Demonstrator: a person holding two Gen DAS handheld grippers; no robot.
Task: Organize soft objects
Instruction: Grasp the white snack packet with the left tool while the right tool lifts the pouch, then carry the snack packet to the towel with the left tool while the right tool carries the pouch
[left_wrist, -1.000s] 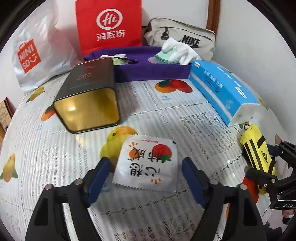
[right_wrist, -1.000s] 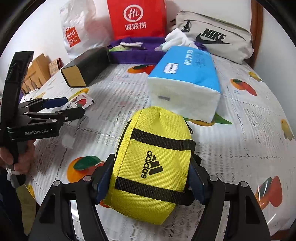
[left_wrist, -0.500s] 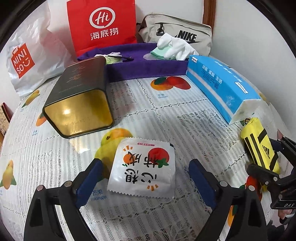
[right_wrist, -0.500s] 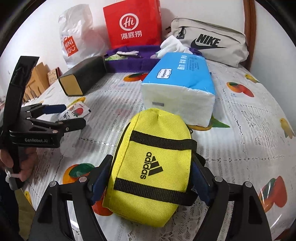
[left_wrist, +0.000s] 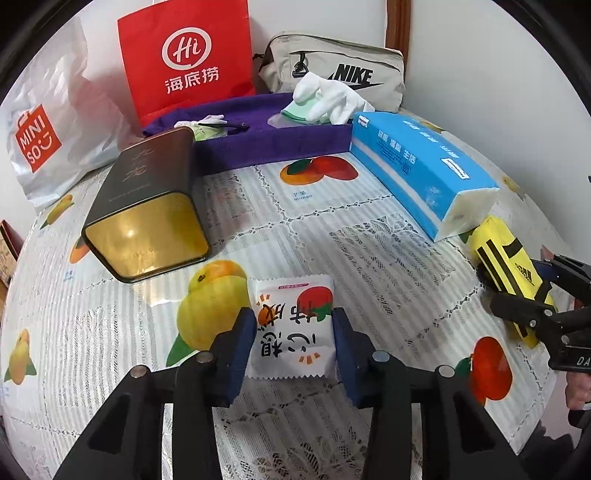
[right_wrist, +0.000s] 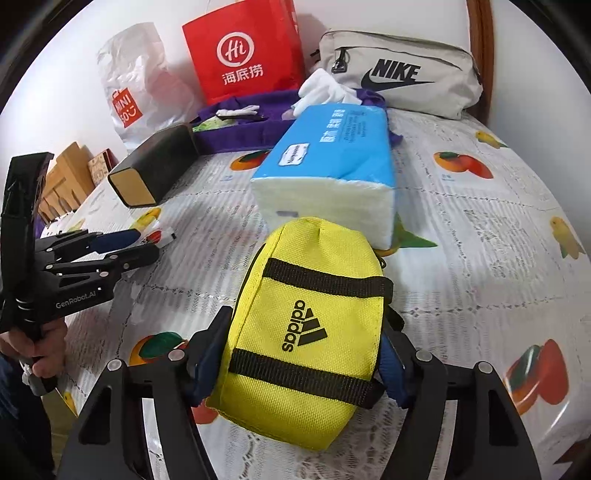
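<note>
My left gripper (left_wrist: 293, 332) is shut on a white snack packet (left_wrist: 291, 328) with orange and red fruit print, which lies on the fruit-patterned tablecloth (left_wrist: 351, 240). My right gripper (right_wrist: 303, 354) is shut on a yellow Adidas pouch (right_wrist: 306, 332) near the table's right front; the pouch also shows in the left wrist view (left_wrist: 506, 258). A purple tray (left_wrist: 273, 136) at the back holds white gloves (left_wrist: 328, 99) and a green cloth. A blue tissue pack (left_wrist: 417, 166) lies just behind the pouch.
A dark tin with a gold end (left_wrist: 144, 206) lies left of the middle. A red paper bag (left_wrist: 188, 55), a white Miniso bag (left_wrist: 40, 136) and a grey Nike bag (left_wrist: 340, 70) stand along the back wall. Cardboard boxes (right_wrist: 70, 177) are beyond the table's left edge.
My left gripper has closed its jaws onto the snack packet, which was lying loose between open fingers before. My right gripper keeps its hold on the yellow pouch.
</note>
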